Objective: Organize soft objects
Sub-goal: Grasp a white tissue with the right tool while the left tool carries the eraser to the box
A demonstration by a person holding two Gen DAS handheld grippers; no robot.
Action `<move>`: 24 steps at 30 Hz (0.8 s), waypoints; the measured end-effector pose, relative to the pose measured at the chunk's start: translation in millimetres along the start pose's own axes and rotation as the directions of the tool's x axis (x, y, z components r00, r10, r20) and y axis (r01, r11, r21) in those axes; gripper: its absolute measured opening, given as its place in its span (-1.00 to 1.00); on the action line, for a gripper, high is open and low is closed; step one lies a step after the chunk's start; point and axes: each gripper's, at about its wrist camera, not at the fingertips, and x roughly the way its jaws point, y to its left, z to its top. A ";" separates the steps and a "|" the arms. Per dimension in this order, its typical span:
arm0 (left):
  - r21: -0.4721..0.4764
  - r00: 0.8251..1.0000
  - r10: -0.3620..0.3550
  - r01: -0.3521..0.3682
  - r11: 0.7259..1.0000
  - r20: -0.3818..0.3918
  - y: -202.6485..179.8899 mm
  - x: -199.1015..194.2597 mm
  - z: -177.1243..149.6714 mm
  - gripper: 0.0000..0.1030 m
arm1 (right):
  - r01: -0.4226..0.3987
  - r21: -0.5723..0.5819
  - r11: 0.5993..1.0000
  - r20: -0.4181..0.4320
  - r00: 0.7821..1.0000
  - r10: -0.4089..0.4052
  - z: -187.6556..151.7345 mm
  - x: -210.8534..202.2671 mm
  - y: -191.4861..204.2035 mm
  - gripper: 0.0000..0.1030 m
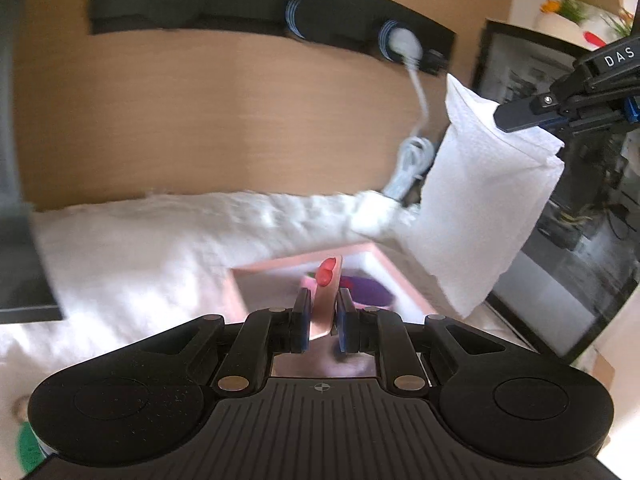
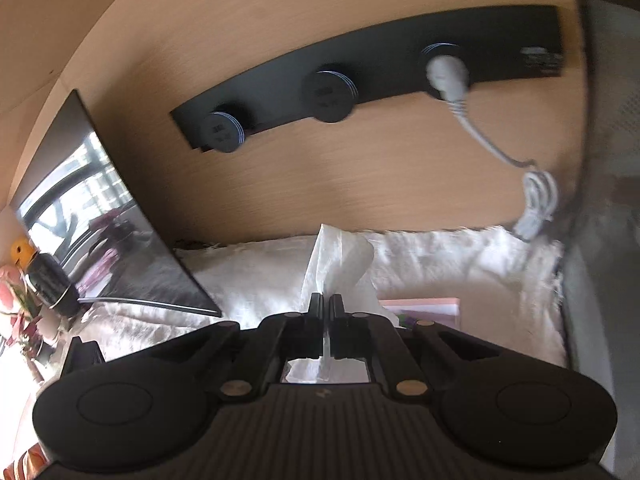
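White tissue sheet: light, limp, tear-prone, best pinched at its top edge, as the right hand-held gripper does; left hand-held gripper clamps a pink card.

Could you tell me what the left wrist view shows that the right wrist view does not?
Only the left wrist view shows the left hand-held gripper shut on a pink strip with a red tip, the pink box's purple contents, and the tissue hanging full length from the right hand-held gripper.

Only the right wrist view shows the mirror-like dark panel and yellow toy at left.

Both show the tissue, box, white fluffy cloth, black socket strip and white plug with cable.
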 end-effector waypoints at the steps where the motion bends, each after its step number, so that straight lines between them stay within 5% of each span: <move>1: 0.005 1.000 -0.011 0.011 1.000 -0.006 -4.9 6.0 -0.1 -0.69 | 0.005 0.009 1.000 0.001 1.000 -0.006 -0.8 -2.4 -4.6 -0.95; 14: -0.029 0.994 -0.054 0.051 0.998 -0.095 -12.8 57.9 -7.4 -0.69 | 0.010 0.073 0.997 -0.045 0.999 -0.007 -13.3 13.5 -35.1 -0.95; 24: -0.089 0.990 0.034 -0.047 0.995 -0.139 1.7 93.4 -12.5 -0.68 | 0.066 0.014 0.998 -0.197 0.978 -0.062 -53.7 98.3 -46.6 -0.95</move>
